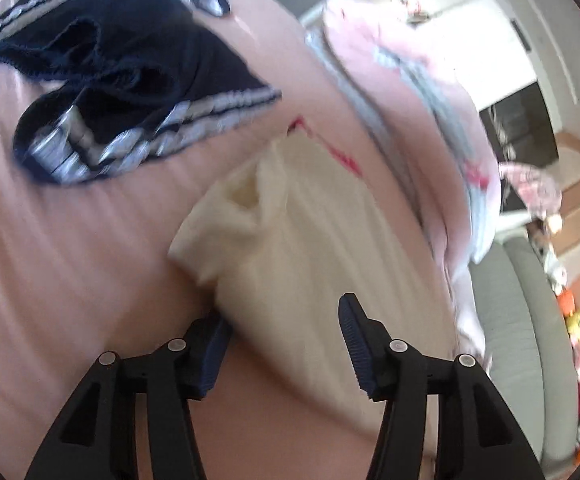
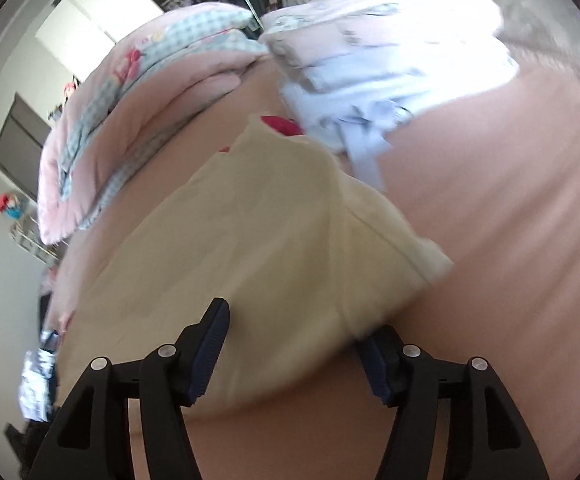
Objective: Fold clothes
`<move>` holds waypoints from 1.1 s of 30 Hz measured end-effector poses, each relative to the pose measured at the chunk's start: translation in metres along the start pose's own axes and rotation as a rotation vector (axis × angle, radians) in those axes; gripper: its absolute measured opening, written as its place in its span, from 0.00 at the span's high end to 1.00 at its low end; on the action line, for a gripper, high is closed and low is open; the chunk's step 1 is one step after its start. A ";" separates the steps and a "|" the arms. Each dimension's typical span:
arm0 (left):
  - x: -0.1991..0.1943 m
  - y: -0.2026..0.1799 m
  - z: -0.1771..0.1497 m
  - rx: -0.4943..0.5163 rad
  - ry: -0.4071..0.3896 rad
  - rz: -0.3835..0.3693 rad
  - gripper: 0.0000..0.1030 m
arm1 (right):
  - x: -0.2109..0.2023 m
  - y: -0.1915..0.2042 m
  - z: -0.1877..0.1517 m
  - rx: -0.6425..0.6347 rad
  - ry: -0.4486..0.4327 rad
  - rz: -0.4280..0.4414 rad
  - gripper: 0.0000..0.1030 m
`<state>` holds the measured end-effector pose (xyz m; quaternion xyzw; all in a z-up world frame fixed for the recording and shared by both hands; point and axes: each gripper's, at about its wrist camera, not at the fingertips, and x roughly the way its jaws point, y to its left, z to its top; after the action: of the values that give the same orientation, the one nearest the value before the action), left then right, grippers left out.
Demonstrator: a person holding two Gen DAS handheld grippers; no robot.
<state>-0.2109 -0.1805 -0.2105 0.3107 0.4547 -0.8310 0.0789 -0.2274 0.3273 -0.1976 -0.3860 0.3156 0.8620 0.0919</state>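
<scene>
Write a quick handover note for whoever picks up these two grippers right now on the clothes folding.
Left gripper: open, jaws astride the near edge of the cream garment, not pinching it.
Right gripper: open, same garment between its jaws, not clamped.
The cream garment lies on the pink bed sheet, apparently folded over, though blur hides the detail.
A navy striped garment lies crumpled further back, unfolded.
A pale printed bundle and a pink checked quilt sit at the far side.
Left: finish the cream piece, then the navy one.
</scene>
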 end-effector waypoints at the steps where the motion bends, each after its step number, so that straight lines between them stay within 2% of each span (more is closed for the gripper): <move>1: 0.006 -0.006 0.003 0.002 -0.006 0.004 0.52 | 0.005 0.003 0.005 -0.010 -0.005 -0.010 0.52; 2: 0.009 -0.010 0.005 0.001 -0.005 0.009 0.55 | 0.006 -0.001 0.011 0.006 0.001 -0.013 0.60; 3: 0.011 -0.014 0.009 -0.001 0.004 0.019 0.87 | 0.006 -0.005 0.016 0.024 0.006 -0.014 0.79; 4: 0.015 -0.012 0.015 0.003 0.027 0.040 0.96 | 0.000 -0.013 0.018 0.053 0.009 0.003 0.90; 5: 0.016 -0.008 0.022 0.016 0.042 0.048 0.96 | -0.006 -0.019 0.019 0.069 0.010 0.014 0.90; 9: -0.011 -0.033 0.018 0.193 0.049 0.088 0.96 | -0.038 0.006 0.014 -0.147 -0.047 -0.054 0.95; 12: -0.041 -0.042 0.005 0.264 0.044 0.126 0.97 | -0.070 0.003 0.011 -0.162 -0.079 -0.065 0.95; 15: -0.067 -0.040 0.005 0.257 0.029 0.099 0.97 | -0.091 -0.004 0.006 -0.137 -0.079 -0.058 0.95; 18: -0.096 -0.035 0.000 0.292 0.020 0.093 0.98 | -0.110 -0.010 -0.006 -0.181 -0.090 -0.060 0.95; 20: -0.101 -0.021 -0.003 0.278 0.051 0.097 0.98 | -0.107 -0.023 -0.017 -0.132 -0.026 -0.047 0.95; 21: -0.102 -0.013 -0.004 0.234 0.068 0.075 0.98 | -0.106 -0.029 -0.022 -0.108 0.006 -0.041 0.95; 23: -0.103 0.000 -0.012 0.166 0.097 0.054 0.97 | -0.106 -0.043 -0.031 -0.033 0.054 -0.014 0.93; 24: -0.101 0.006 -0.020 0.136 0.120 0.025 0.97 | -0.108 -0.050 -0.036 0.006 0.071 -0.004 0.82; 25: -0.099 0.012 -0.029 0.106 0.145 -0.008 0.96 | -0.108 -0.053 -0.040 0.030 0.082 0.008 0.67; 27: -0.093 0.015 -0.044 0.086 0.189 -0.044 0.91 | -0.107 -0.057 -0.046 0.049 0.097 0.035 0.60; 29: -0.082 0.012 -0.057 0.086 0.225 -0.053 0.77 | -0.103 -0.051 -0.046 0.023 0.115 0.044 0.60; 30: -0.074 0.012 -0.062 0.074 0.241 -0.055 0.60 | -0.100 -0.047 -0.045 0.012 0.121 0.050 0.58; 31: -0.067 0.012 -0.066 0.055 0.248 -0.063 0.51 | -0.096 -0.043 -0.043 0.010 0.124 0.068 0.54; 33: -0.057 0.011 -0.068 0.017 0.228 -0.085 0.51 | -0.086 -0.039 -0.038 0.017 0.134 0.091 0.47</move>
<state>-0.1311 -0.1407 -0.2115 0.3844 0.4664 -0.7966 -0.0113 -0.1299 0.3416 -0.1729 -0.4273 0.3457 0.8347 0.0346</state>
